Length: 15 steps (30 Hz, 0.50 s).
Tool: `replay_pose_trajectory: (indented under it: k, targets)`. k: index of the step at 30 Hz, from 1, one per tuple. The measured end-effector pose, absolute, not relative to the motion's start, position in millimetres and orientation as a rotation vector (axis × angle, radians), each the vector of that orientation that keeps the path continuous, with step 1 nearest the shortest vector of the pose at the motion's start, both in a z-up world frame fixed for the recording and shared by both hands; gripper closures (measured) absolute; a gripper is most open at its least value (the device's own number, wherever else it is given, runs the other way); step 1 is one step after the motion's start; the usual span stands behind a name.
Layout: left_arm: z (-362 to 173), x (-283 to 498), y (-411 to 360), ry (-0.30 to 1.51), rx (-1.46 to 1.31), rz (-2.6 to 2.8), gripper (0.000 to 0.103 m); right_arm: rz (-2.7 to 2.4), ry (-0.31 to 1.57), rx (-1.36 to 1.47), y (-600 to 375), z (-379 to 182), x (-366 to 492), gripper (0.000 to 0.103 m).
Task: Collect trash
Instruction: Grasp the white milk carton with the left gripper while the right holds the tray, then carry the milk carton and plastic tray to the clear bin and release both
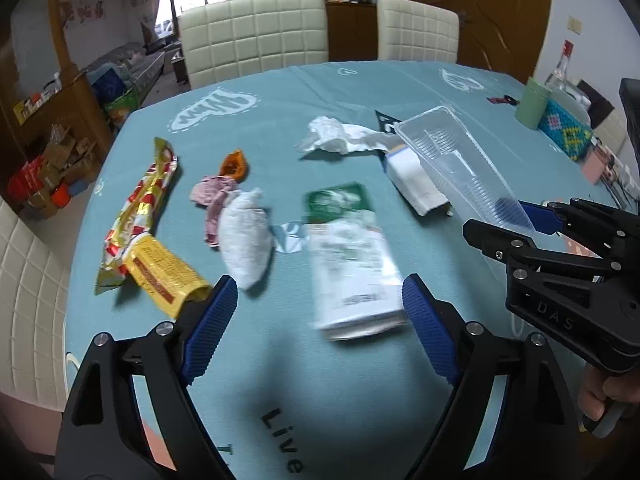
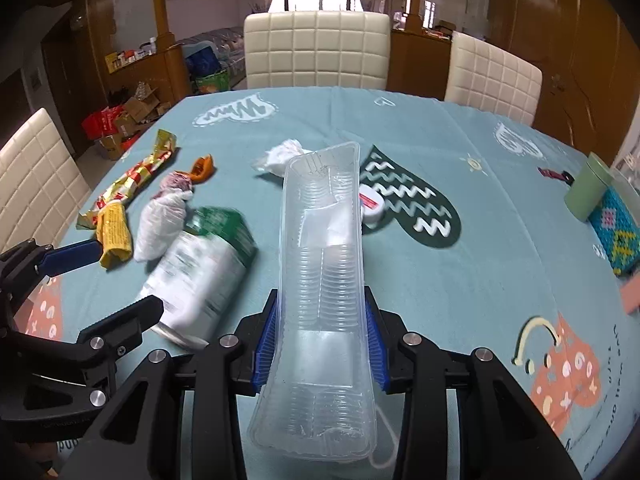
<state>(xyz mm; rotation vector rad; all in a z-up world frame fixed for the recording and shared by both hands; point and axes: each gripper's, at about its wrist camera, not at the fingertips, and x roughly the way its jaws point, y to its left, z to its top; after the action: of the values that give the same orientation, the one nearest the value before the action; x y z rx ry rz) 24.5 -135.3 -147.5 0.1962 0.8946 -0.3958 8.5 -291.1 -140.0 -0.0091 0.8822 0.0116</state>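
A green and white carton [image 1: 352, 264] lies blurred on the teal tablecloth [image 1: 360, 380], between the wide-apart fingers of my left gripper [image 1: 319, 284]. The blue pads stand off its sides, so this gripper is open. My right gripper [image 2: 322, 296] is shut on a long clear plastic tray [image 2: 320, 240], which sticks out ahead, lifted over the table. Left of the carton lie a gold and red wrapper [image 1: 140, 216], a yellow wrapper [image 1: 164, 276], a white wad [image 1: 246, 240], a pink scrap [image 1: 212, 196] and an orange piece [image 1: 234, 166]. Farther back is a crumpled tissue [image 1: 336, 138].
A small white box [image 1: 412, 180] lies under the tray's far end. A green cup [image 2: 588, 192] and a beaded box [image 2: 618, 232] stand at the table's right edge. Cream padded chairs [image 2: 316, 48] ring the far side, and another chair [image 2: 36, 172] is at the left.
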Motion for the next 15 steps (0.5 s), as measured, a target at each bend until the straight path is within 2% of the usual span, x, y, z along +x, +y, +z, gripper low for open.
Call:
replay_pose_trajectory:
  k: [9,10,12,13,15]
  targets:
    - [-169.2,33.1,-169.0,0.969,0.237,-0.394,0.019,-0.006,0.898,0.024,-319.7,-146.0,-3.6,0.065]
    - [-171.8,35.2,-171.5,0.977,0.236,-0.393,0.022,-0.005,0.899,0.027,-322.1,-146.9,-2.9,0.065]
    - [-176.2,37.9,-174.4,0.995,0.238,-0.390,0.035,0.002,0.902,0.033,-325.8,-149.3,-1.6,0.065]
    - [-178.1,38.9,-175.3,1.005,0.237,-0.389,0.048,0.006,0.903,0.034,-327.2,-150.2,-1.0,0.065]
    - [-179.1,42.3,-174.4,1.022,0.213,-0.397,0.051,0.014,0.903,0.037,-328.9,-150.6,0.9,0.065]
